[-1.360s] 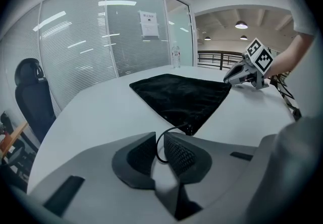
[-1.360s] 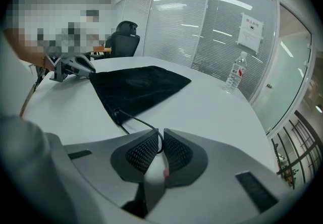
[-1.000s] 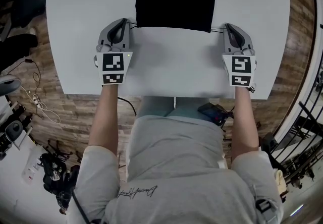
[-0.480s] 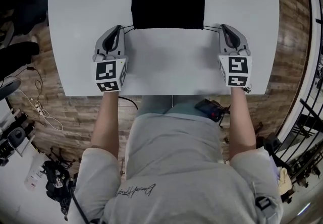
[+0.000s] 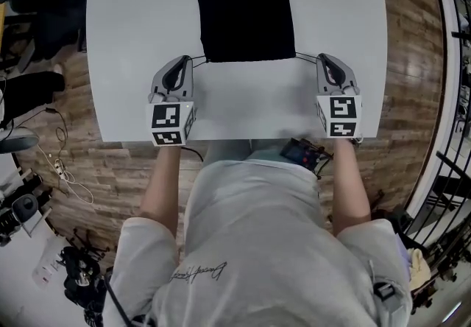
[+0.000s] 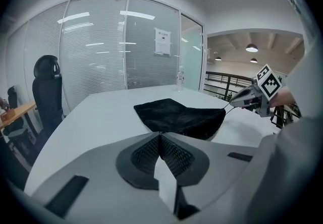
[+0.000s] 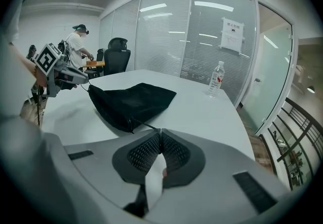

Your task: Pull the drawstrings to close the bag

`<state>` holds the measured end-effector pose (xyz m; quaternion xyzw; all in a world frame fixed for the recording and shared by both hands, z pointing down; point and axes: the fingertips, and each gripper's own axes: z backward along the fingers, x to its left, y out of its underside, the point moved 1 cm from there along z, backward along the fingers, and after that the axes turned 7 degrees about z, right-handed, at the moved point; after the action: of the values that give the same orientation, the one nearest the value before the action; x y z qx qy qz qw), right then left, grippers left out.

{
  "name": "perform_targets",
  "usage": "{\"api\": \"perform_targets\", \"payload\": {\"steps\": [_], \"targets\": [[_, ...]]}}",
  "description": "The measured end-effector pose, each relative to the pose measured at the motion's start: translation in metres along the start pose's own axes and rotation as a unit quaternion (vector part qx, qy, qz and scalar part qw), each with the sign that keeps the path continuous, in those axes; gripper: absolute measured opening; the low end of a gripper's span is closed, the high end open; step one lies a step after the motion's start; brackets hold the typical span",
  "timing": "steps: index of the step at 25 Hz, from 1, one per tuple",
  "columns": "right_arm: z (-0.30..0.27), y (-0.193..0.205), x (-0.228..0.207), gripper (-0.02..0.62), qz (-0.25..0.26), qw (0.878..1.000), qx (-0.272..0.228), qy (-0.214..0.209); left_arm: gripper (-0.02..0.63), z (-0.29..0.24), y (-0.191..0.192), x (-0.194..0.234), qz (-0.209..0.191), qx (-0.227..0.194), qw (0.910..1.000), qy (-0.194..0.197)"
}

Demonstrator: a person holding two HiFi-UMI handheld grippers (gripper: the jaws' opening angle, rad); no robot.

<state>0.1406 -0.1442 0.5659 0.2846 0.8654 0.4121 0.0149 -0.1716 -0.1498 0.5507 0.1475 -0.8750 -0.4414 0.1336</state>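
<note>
Lying flat on the smooth white table (image 5: 125,38), the bag (image 5: 243,5) is a black rectangle of soft, matte cloth. Its mouth edge faces the person and looks slightly puffed and gathered at the corners. A thin dark cord leaves each near corner: the left drawstring (image 5: 199,58) and the right drawstring (image 7: 144,123), both drawn out sideways. The left gripper (image 5: 186,60) is just off the bag's near left corner and the right gripper (image 5: 322,58) just off its near right corner, so the bag's mouth lies between them. Both have grey plastic shells and ribbed black pads. The jaws of each are pressed together, each pinching the end of its cord at the tips.
</note>
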Motion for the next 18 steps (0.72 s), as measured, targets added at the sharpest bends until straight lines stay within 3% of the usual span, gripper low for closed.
{"api": "perform_targets", "payload": {"steps": [18], "targets": [[0.056, -0.047, -0.002, 0.026, 0.016, 0.999, -0.051, 0.001, 0.014, 0.061, -0.054, -0.014, -0.004, -0.041, 0.9990, 0.016]]}}
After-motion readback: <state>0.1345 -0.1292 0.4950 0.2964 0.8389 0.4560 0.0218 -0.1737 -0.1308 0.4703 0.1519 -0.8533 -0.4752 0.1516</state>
